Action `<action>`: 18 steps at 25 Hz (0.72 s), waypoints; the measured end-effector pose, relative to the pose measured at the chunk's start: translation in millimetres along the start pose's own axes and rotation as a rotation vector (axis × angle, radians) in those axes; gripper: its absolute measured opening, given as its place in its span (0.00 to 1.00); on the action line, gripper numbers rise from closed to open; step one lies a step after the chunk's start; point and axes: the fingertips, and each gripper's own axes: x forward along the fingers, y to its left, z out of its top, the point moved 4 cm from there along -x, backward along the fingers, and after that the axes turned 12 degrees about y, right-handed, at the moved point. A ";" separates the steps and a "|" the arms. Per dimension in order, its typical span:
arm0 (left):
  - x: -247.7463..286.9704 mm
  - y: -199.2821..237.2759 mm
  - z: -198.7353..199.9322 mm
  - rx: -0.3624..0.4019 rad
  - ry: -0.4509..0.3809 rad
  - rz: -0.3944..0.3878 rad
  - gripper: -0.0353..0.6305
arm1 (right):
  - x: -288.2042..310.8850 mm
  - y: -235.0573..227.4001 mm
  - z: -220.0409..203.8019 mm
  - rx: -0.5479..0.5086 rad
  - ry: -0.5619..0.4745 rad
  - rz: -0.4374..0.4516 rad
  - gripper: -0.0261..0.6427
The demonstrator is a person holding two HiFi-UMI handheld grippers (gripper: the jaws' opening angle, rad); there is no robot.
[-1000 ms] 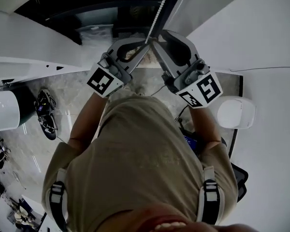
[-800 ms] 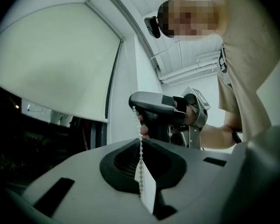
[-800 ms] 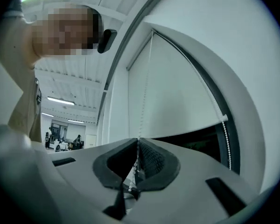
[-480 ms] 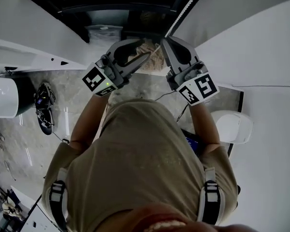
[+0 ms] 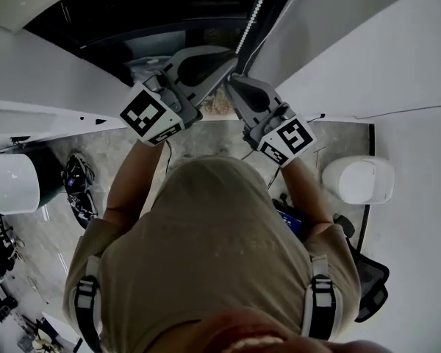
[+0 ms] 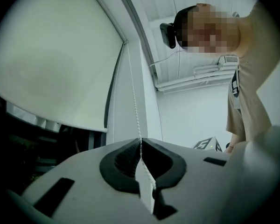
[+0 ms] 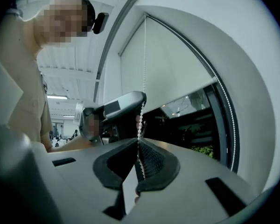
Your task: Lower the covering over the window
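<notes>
A white bead chain (image 5: 253, 17) hangs beside the dark window (image 5: 169, 6). In the head view my left gripper (image 5: 231, 56) is on the chain, just above my right gripper (image 5: 230, 79). The left gripper view shows the left gripper's jaws (image 6: 140, 141) closing, with the chain (image 6: 133, 97) pinched between the ribbed pads. The right gripper (image 7: 139, 141) is shut on the same chain (image 7: 143, 59), with the left gripper (image 7: 116, 108) just above it. The white roller blind (image 6: 51, 64) covers the upper part of the window, and dark glass shows below its bottom bar (image 7: 186, 94).
A white window ledge (image 5: 44, 109) runs along the left. On the marble floor below are a white rounded seat (image 5: 360, 179), a white cylinder (image 5: 15, 182), a black chair (image 5: 367, 285) and dark gear (image 5: 81, 190). A white wall (image 5: 382, 57) rises at the right.
The left gripper has moved up the chain and now sits above the right one. The right gripper has come down a little. Both pairs of jaws now meet on the chain.
</notes>
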 end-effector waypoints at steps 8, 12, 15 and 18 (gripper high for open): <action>-19.4 3.7 -11.5 -0.043 -0.053 -0.090 0.09 | -14.2 5.7 75.0 -0.020 -0.173 -0.078 0.29; -35.9 -5.9 -28.1 -0.046 -0.029 -0.137 0.09 | -8.0 22.3 82.0 0.001 -0.207 -0.028 0.25; -34.3 -19.2 -40.0 -0.046 0.005 -0.200 0.09 | -6.0 25.4 92.4 -0.013 -0.183 -0.029 0.25; -37.6 -34.8 -60.4 -0.093 0.020 -0.244 0.09 | -4.6 28.9 88.5 -0.020 -0.150 -0.076 0.09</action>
